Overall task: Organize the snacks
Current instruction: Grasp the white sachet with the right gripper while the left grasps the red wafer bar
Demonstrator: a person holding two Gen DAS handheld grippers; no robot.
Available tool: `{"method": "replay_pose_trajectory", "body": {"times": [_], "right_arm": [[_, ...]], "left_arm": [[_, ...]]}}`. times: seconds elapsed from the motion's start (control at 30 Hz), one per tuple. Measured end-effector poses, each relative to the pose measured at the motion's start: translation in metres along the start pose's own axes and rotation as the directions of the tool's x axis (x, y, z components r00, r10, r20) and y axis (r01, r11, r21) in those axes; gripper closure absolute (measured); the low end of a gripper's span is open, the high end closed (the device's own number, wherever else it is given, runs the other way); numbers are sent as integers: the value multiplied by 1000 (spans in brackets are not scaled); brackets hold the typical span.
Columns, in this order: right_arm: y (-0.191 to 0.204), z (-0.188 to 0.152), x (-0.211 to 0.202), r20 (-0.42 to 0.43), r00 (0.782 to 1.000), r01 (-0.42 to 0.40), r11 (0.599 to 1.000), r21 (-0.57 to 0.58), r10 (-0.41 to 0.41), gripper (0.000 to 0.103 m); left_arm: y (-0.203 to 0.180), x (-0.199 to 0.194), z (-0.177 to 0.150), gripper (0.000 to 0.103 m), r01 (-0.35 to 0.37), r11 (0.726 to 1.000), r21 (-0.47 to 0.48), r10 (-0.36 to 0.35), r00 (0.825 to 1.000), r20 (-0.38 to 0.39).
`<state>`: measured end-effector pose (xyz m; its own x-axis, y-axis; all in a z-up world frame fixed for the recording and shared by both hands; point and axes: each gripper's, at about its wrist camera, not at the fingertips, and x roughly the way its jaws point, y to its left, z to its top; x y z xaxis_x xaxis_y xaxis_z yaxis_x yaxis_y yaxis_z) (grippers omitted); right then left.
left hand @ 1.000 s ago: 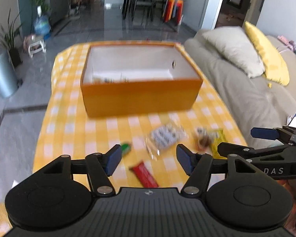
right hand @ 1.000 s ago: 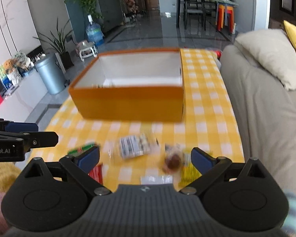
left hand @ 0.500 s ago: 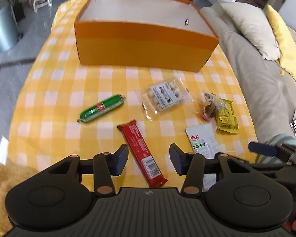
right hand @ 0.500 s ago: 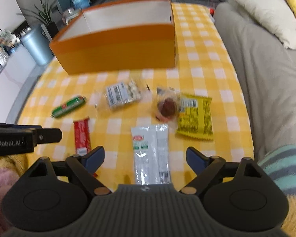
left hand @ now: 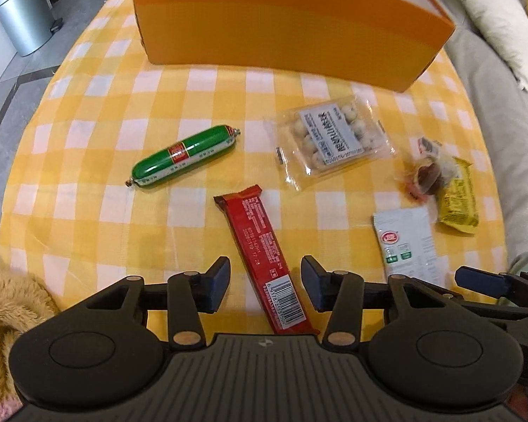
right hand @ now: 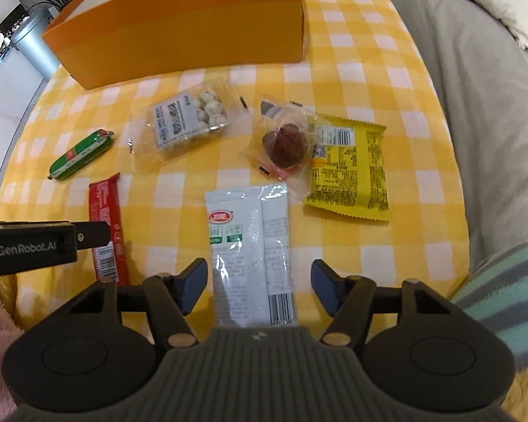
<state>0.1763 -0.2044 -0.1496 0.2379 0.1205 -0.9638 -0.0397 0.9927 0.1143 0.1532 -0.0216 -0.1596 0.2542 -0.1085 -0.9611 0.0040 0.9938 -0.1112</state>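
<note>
1. Left wrist view: the left gripper (left hand: pixel 264 283) points down at a yellow checked cloth (left hand: pixel 88 133). Its jaws are parted, and the red bar (left hand: pixel 264 256) lies between them, clear of both pads.
2. Right wrist view: the right gripper (right hand: pixel 257 286) hangs over the white packet (right hand: pixel 251 246). Its jaws are closing with the packet between them, and gaps show on both sides, so nothing is gripped.
3. Beyond the bar lie a green sausage (left hand: pixel 184 154) to the left and a clear bag of pale balls (left hand: pixel 332 137) to the right.
4. A clear wrap with a brown sweet (right hand: pixel 285 144) overlaps the edge of the yellow packet (right hand: pixel 350 168), just beyond the white packet.
5. An orange box (left hand: pixel 281 24) stands on the cloth behind all the snacks.
6. To the right of the table is a grey sofa (right hand: pixel 492 105); a striped sleeve (right hand: pixel 503 274) shows at the right edge.
</note>
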Motion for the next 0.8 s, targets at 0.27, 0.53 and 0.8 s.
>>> {"method": "replay_pose_trajectory", "body": {"times": [0.27,0.53,0.8], "right_arm": [[6,2,16,-51,999,-4,999,-37,2,40],[10,4,22,-60,998,5,998,-66,-9,43],[11,4,20,-44,999,9,997,-74,-12,55]], "left_arm": [[-2,15,3,55,-25,999,30,26,999,-28],[-4,19,3,66,-7,997,77,10,999,-37],[4,17,1,71,-24,989,146,36,996,-83]]}}
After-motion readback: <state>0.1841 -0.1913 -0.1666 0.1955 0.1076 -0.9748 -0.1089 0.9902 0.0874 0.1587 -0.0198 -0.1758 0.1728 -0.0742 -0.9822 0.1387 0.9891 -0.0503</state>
